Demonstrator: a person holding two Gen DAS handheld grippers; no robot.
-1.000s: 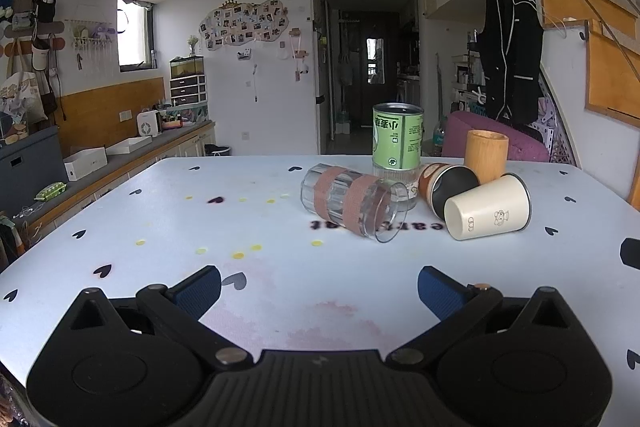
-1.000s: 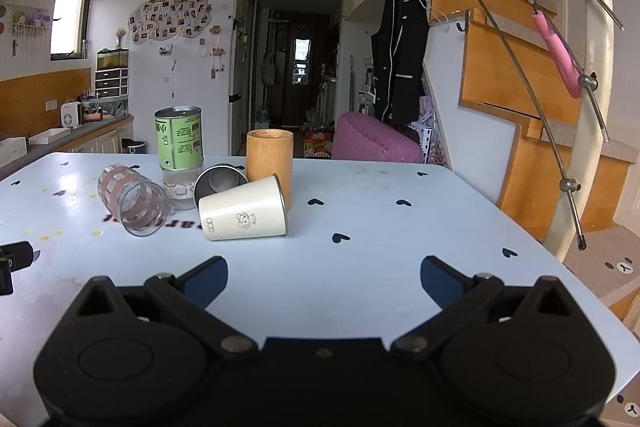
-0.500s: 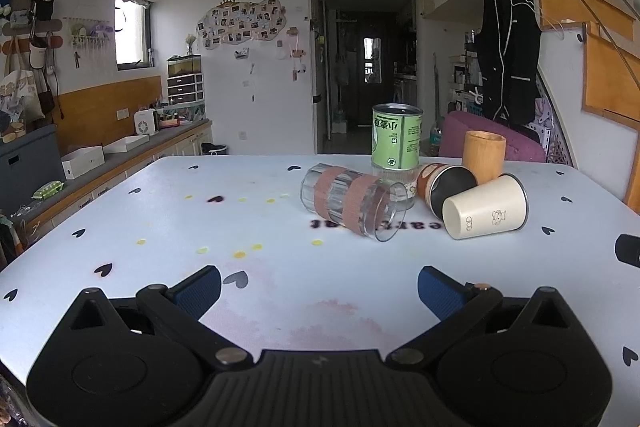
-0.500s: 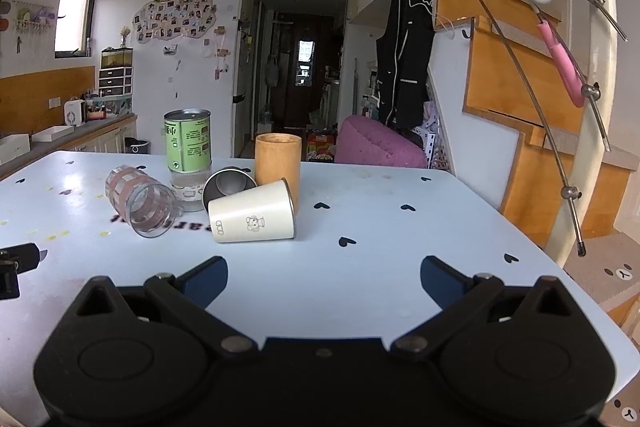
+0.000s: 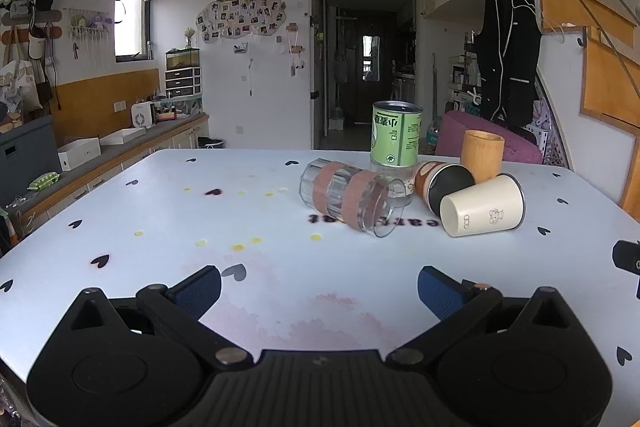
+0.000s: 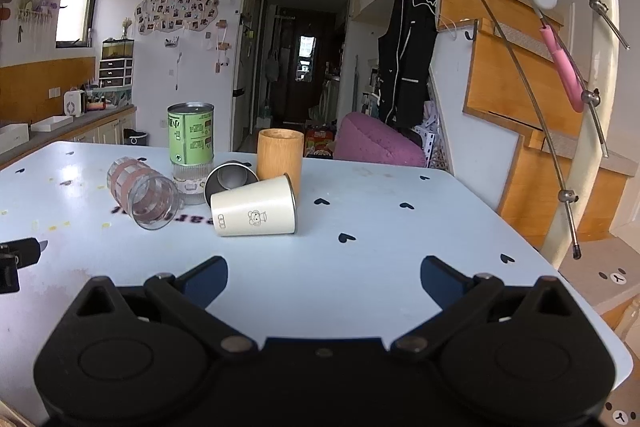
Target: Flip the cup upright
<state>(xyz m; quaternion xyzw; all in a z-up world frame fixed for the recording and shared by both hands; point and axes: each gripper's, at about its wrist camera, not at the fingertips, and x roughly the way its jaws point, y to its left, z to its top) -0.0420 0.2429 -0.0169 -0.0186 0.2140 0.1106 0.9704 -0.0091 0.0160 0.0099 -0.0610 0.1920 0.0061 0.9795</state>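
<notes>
The right gripper (image 6: 324,277) hovers over the table (image 6: 400,259), jaws wide apart and empty. Ahead lie a white cup (image 6: 254,207), a glass (image 6: 144,193) and a steel cup (image 6: 229,179) on their sides; a bamboo cup (image 6: 279,157) and green can (image 6: 191,135) stand upright behind them.

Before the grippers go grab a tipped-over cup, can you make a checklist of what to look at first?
1. Left gripper open and holding nothing: ok.
2. Right gripper open and holding nothing: ok.
3. Cups already upright: not ok. The clear glass, the cream cup and the dark cup lie on their sides; only the bamboo cup stands.
4. Room around the cream cup: not ok, it sits tight against the dark cup and the bamboo cup.
5. Bare table between the grippers and the cups: ok.
6. Whether the green can stands steadily: cannot tell.
</notes>
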